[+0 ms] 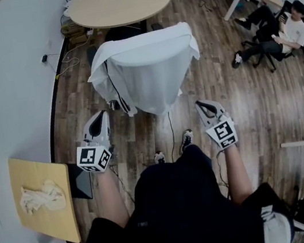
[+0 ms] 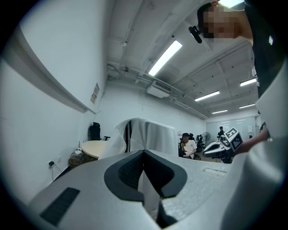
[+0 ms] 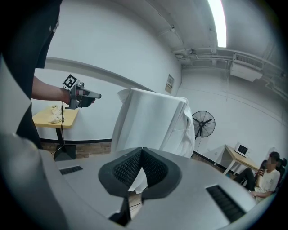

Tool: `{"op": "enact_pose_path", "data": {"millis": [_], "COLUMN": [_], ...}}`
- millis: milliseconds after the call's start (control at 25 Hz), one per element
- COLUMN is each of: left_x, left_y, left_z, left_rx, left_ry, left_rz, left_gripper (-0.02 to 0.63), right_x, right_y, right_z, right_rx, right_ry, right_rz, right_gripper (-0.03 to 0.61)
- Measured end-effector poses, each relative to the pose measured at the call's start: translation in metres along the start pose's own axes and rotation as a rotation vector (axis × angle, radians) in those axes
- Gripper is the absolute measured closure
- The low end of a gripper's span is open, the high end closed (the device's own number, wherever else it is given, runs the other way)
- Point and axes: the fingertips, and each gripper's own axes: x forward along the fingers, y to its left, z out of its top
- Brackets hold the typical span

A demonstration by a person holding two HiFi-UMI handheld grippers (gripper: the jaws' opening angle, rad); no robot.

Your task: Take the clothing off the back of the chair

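Standing beyond the white clothing point(image 1: 151, 66) is a round table point(image 1: 119, 1).

Wood floor point(image 1: 242, 102), rnd table point(image 1: 119, 1), white walls point(image 1: 6, 85)

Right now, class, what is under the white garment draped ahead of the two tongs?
A chair: only a dark part of it shows beyond the white garment. Its back is fully covered and cannot be seen.
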Motion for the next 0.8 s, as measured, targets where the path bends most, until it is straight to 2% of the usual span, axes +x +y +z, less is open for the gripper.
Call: {"op": "enact_pose_path", "data": {"millis": [360,800], "left_x": [-0.006,0.03], "left_y": [0.009,0.026], "left_z": [0.006,0.014], "left_rx": [0.002,0.022], "left_ry": [-0.021,-0.009], "left_rz": [0.051,0.084], "left_gripper": [0.614,0.614], "right_x": [0.011,0.038], "right_y": [-0.017,-0.057], "right_z": [0.014,0.013], "right_rx": [-0.011,0.032], "right_ry": [-0.036,-0.066], "right_rz": [-0.013,-0.037], "right_gripper": [0.584,0.584]}}
